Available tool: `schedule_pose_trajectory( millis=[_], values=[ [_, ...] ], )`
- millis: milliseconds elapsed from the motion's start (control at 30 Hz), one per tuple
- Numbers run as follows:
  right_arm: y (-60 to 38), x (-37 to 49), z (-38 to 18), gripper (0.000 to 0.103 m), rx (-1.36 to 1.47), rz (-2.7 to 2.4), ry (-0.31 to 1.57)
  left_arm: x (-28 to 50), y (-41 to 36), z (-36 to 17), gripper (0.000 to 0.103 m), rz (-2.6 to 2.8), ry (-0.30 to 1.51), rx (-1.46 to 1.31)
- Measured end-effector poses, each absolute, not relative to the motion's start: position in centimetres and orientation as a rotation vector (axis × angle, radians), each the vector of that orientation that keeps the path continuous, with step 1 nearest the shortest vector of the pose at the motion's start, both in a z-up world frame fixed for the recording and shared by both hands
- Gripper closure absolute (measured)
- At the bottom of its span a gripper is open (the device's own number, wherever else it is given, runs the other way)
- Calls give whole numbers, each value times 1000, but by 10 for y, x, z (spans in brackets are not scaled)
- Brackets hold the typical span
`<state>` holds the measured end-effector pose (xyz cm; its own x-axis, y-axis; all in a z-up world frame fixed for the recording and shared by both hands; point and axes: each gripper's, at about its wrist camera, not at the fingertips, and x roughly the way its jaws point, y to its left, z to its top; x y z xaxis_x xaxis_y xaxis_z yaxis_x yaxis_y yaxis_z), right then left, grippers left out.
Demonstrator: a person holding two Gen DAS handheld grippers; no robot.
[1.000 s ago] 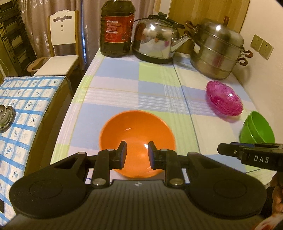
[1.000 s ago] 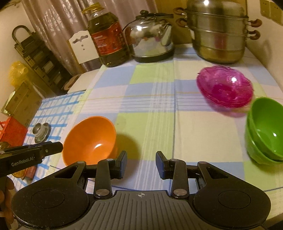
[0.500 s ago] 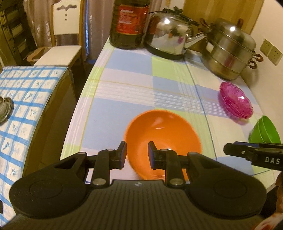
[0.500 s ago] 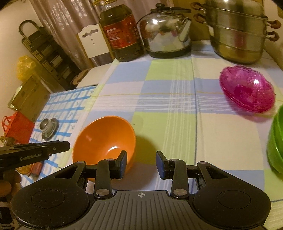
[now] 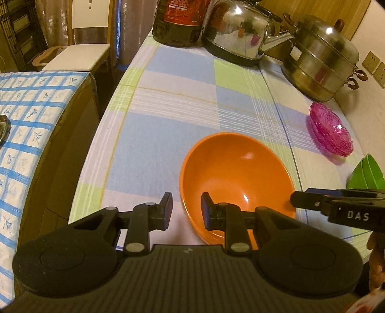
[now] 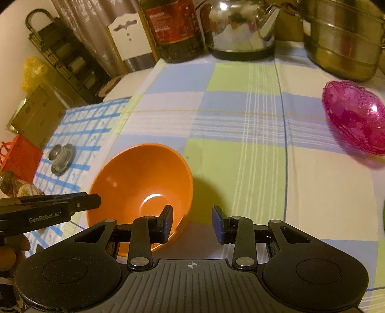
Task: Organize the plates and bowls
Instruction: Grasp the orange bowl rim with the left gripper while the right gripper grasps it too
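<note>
Orange bowl (image 5: 237, 178) sits upright on the checked cloth of the surface (image 5: 168, 115), near its front left edge. The left gripper (image 5: 186, 210) tilts steeply down over the bowl's near left rim: one of its fingers (image 5: 207, 211) stands over the inside of the bowl, the other over the cloth outside, parted with nothing pressed between them; whether the rim lies in the gap or below it I cannot tell. The right gripper (image 6: 192, 222) also tilts down at the bowl's right side, its fingers (image 6: 167, 222) parted and empty, the left one overlapping the bowl's rim in the right wrist view.

Farther back stand a dark oil bottle (image 5: 179, 21), a steel kettle (image 5: 237, 31) and a stacked steamer pot (image 5: 322, 62). Pink glass dishes (image 5: 330, 131) and green bowls (image 5: 367, 172) lie to the right. A lower table with a blue grid cloth (image 5: 26, 115) adjoins on the left, a chair (image 5: 79, 50) behind it.

Compared with a second ago, both grippers have come lower and closer to the orange bowl, which has shifted right in the left wrist view.
</note>
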<state>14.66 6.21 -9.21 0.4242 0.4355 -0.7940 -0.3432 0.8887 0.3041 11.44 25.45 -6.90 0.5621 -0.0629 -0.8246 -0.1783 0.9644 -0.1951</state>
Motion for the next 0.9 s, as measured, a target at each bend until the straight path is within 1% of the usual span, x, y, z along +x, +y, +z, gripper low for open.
schedule_pose_trajectory(
  millis=[233, 533, 633, 767, 900],
  values=[
    [73, 153, -105, 67, 86, 485, 1051, 121, 256, -77, 81, 75, 998, -268],
    [79, 154, -111, 68, 97, 504, 1053, 124, 255, -80, 91, 72, 1004, -268],
    [81, 154, -112, 82, 97, 509, 1059, 125, 254, -80, 94, 65, 1004, -255],
    [82, 154, -114, 87, 88, 503, 1057, 125, 251, -80, 94, 71, 1008, -238],
    [81, 154, -114, 88, 92, 501, 1061, 126, 248, -77, 94, 75, 1012, -226]
  ],
)
